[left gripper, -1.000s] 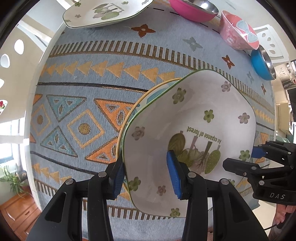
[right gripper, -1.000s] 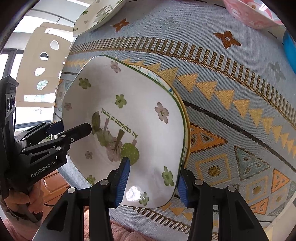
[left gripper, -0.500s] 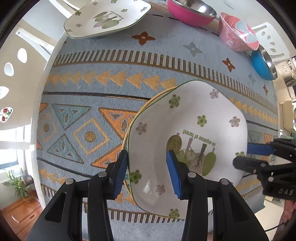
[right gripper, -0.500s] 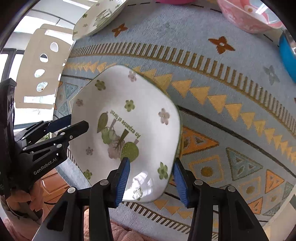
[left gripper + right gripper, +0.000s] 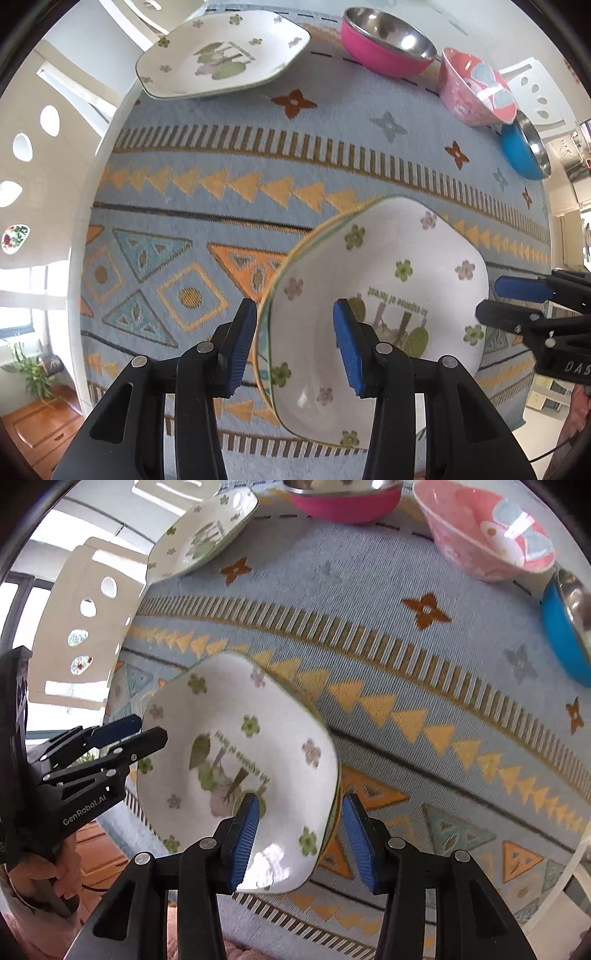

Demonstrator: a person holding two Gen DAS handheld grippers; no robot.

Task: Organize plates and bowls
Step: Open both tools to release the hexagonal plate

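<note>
A white floral plate (image 5: 384, 295) lies on top of a yellow-rimmed plate on the patterned cloth; it also shows in the right wrist view (image 5: 236, 760). My left gripper (image 5: 293, 347) is open, its fingers either side of the stack's left rim, not touching. My right gripper (image 5: 299, 834) is open, straddling the stack's right rim; it shows in the left wrist view (image 5: 517, 299) at the right. A second floral plate (image 5: 221, 55) lies at the far left.
At the far edge stand a pink steel bowl (image 5: 388, 40), a pink cartoon bowl (image 5: 476, 88) and a blue steel bowl (image 5: 524, 151). The patterned tablecloth (image 5: 221, 192) covers the table. A white chair back (image 5: 85, 620) stands beyond the left edge.
Both grippers have drawn back and up from the stacked plates. The stack now looks smaller and lies still on the cloth. The far dishes have come more into view.
</note>
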